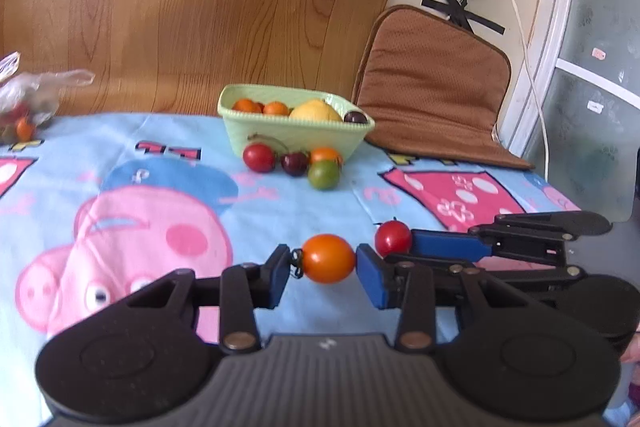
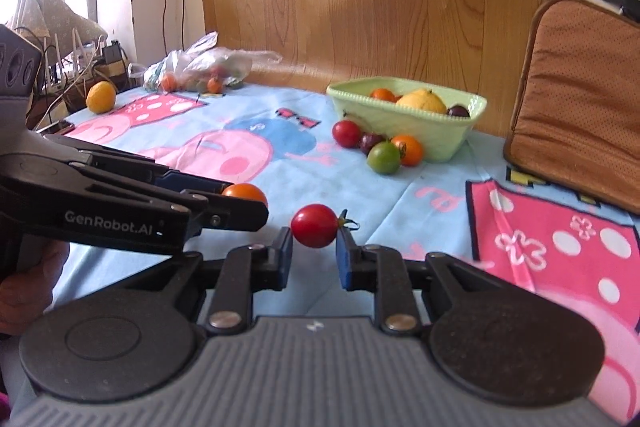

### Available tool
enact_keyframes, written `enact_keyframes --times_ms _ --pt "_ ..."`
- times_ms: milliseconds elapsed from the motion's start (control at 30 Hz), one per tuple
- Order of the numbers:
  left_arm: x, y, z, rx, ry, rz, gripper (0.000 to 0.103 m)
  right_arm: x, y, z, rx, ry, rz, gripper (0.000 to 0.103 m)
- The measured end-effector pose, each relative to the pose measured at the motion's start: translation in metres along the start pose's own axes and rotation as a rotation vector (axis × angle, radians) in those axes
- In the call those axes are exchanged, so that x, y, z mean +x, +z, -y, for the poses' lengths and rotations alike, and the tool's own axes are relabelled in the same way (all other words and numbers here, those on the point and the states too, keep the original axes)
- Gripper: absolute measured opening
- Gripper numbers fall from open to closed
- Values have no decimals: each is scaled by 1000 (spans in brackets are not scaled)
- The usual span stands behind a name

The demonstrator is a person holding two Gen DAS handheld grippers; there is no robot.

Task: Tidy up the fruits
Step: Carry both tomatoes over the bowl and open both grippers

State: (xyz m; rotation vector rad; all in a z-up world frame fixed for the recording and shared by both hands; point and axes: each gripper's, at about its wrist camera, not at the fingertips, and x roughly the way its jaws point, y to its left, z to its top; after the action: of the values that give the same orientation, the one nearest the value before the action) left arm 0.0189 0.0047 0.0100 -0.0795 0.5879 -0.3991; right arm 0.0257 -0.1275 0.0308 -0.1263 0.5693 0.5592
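The sorting is looking partly done, as I judge it: the pale green square ceramic bowl (image 1: 294, 131) is already holding a yellow citrus fruit (image 1: 316, 111), small orange fruits and a dark cherry, while four small fruits (image 1: 298, 163) are sitting on the cartoon-printed blue cloth (image 1: 120, 163) just in front of it, and a clear plastic bag of fruit (image 2: 200, 67) and a loose yellow-orange fruit (image 2: 101, 97) are lying well apart at the far edge. The left gripper (image 1: 326, 267) is pinching an oval orange cherry tomato (image 1: 328, 258) between its blue pads, and the right gripper (image 2: 314, 247) is pinching a round red cherry tomato (image 2: 314, 225); both are angling downward side by side, near each other, and both tomatoes are waiting well short of the bowl.
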Motion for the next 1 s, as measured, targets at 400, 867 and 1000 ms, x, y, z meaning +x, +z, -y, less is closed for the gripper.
enact_keyframes --times_ms 400,867,1000 --pt "99 115 -33 4 35 50 37 78 80 57 58 -82 122 26" --pt "85 118 -53 -27 45 74 47 82 87 66 76 -146 155 28" --pt "58 96 -54 -44 23 74 47 59 69 57 81 -92 137 28"
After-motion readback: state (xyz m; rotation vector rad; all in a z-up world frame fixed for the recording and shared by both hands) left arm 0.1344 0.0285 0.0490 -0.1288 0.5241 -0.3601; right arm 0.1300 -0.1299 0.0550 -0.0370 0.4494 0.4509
